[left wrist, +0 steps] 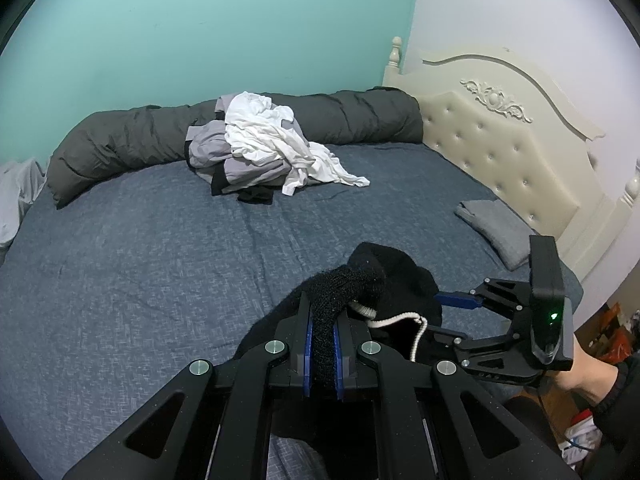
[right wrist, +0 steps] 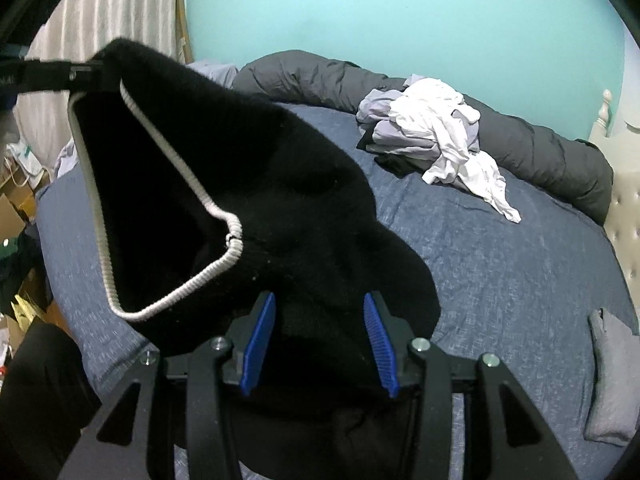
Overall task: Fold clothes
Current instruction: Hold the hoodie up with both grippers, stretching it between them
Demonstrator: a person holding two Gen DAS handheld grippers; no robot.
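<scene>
a black knitted sweater [right wrist: 280, 184] with a white ribbed neckline trim [right wrist: 176, 184] is held up above the blue bed [left wrist: 160, 264], between the two claws. in the left wrist view, the left claw [left wrist: 323, 350] is seen closed narrow on a bunched fold of the sweater [left wrist: 344, 292], the black knit pinched between its blue pads [left wrist: 308, 356]. the right claw [left wrist: 460, 300] is seen at about 3 o'clock of it, reaching into the sweater's edge, with a person's bare wrist [left wrist: 588, 380] behind it.

in the right wrist view, the right claw [right wrist: 318, 342] is seen wide, its blue pads [right wrist: 260, 340] well apart, with black fabric draped between and over them; whether the cloth is pinched cannot be told. the left claw [right wrist: 96, 74] is seen at about 10 o'clock, gripping the sweater's top edge beside the trim.

a heap of white and grey clothes [left wrist: 268, 148] is lying at 12 o'clock on the bed, against a rolled dark grey duvet [left wrist: 128, 148] along the turquoise wall [left wrist: 200, 32]. a folded grey garment [left wrist: 496, 232] is lying at 2 o'clock, near the cream tufted headboard [left wrist: 500, 152]. clutter is seen on the floor at the left edge of the right wrist view, too blurred to identify.
</scene>
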